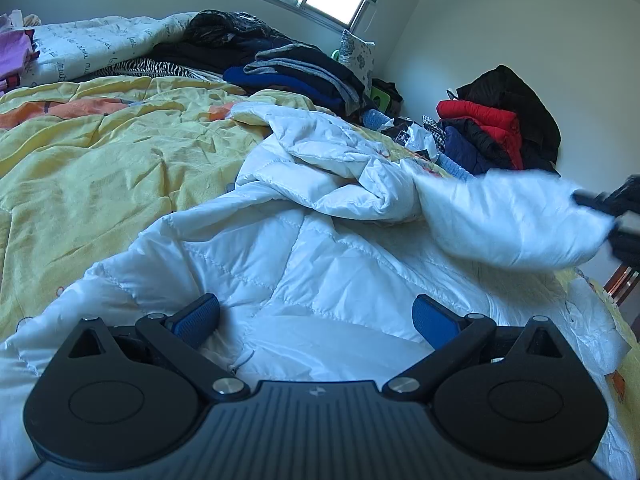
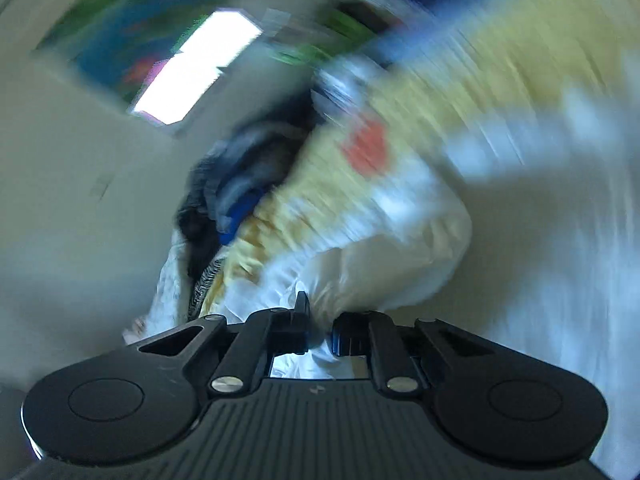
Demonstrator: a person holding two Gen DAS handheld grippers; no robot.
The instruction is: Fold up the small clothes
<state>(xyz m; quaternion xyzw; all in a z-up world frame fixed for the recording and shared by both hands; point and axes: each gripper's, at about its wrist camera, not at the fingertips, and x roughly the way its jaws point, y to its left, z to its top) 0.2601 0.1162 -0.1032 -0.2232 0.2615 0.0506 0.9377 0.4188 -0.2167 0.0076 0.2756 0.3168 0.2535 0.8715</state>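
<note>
Left wrist view: the left gripper (image 1: 316, 320) hangs wide open and empty over the white quilted jacket (image 1: 304, 248); its sleeve (image 1: 512, 220) runs toward 3 o'clock, pinched in the nearer, clamped right gripper (image 1: 612, 210).

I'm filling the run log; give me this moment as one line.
stage: sleeve fold | left gripper: open over white jacket | right gripper: shut on sleeve, lifted
</note>
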